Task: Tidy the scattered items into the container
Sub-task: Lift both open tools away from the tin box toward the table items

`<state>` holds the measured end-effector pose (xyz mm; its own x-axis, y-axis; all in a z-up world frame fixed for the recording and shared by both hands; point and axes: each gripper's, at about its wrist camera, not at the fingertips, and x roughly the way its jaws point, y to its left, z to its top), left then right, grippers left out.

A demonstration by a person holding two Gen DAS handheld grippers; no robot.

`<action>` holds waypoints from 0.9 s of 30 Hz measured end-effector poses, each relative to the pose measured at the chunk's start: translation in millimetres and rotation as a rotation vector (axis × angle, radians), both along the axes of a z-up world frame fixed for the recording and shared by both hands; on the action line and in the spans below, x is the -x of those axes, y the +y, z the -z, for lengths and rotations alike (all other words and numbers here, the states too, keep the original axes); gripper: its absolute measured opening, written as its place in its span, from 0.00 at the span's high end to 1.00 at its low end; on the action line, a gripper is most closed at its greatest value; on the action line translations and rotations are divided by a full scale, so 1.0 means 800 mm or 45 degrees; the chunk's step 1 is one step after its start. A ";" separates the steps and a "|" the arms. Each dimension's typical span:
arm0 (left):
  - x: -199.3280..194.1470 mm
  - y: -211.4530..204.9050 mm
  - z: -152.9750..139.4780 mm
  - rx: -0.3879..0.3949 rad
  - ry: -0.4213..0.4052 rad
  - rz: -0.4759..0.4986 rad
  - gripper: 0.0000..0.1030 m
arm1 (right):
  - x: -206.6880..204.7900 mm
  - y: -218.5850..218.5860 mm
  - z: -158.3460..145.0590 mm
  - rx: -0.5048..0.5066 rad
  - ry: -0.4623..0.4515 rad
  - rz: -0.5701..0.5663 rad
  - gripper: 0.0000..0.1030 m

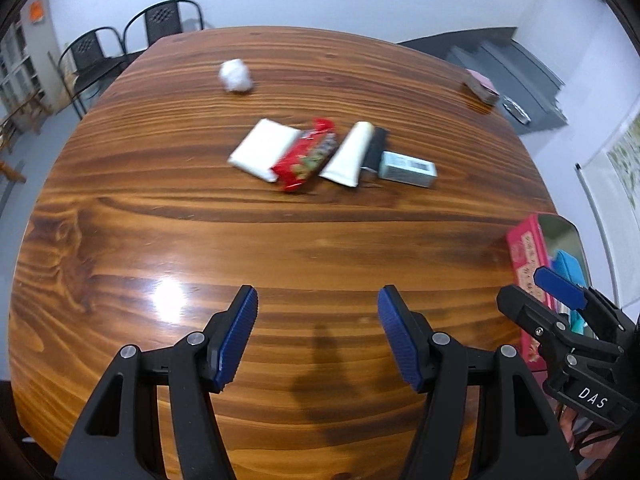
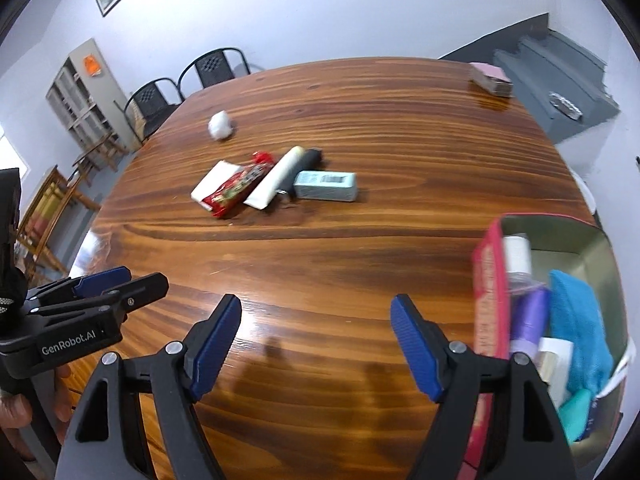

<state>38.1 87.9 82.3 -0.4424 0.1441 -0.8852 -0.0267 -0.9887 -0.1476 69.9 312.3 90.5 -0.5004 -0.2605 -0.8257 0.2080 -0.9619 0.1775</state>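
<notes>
Red snack packet (image 1: 306,155) overlaps the white pack (image 1: 264,149) beside it; either empty, wide-open gripper (image 1: 318,338) (image 2: 316,346) probably drags both.

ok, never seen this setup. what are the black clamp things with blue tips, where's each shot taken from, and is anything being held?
There is no robot: a person holds a two-finger gripper in each hand, with a fisheye camera on each looking along its fingers. One picture is from the left gripper, the other from the right gripper; each also catches the other gripper at its edge.

Both stand open over bare wood, holding nothing.

On the wooden table lie a crumpled white wad, a white packet, a red snack wrapper, a white tube, a dark item beside it, and a pale box.

The red tin at the right already holds several things, among them a blue cloth and a purple bottle.
</notes>
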 end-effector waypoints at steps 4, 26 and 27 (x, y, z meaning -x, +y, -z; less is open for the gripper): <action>0.004 -0.016 0.007 -0.005 -0.026 -0.027 0.36 | 0.008 -0.017 0.013 0.005 -0.047 -0.017 0.22; 0.053 -0.074 0.046 -0.084 -0.100 -0.053 0.36 | 0.036 -0.051 0.052 -0.005 -0.186 0.021 0.21; 0.058 -0.082 0.048 -0.097 -0.101 -0.083 0.36 | 0.037 -0.053 0.053 -0.004 -0.188 0.017 0.21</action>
<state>-8.5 22.0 43.7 -0.3821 0.1856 -0.9053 0.0522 -0.9737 -0.2216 40.0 269.5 48.3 -0.3772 -0.2518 -0.8912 0.1667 -0.9651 0.2021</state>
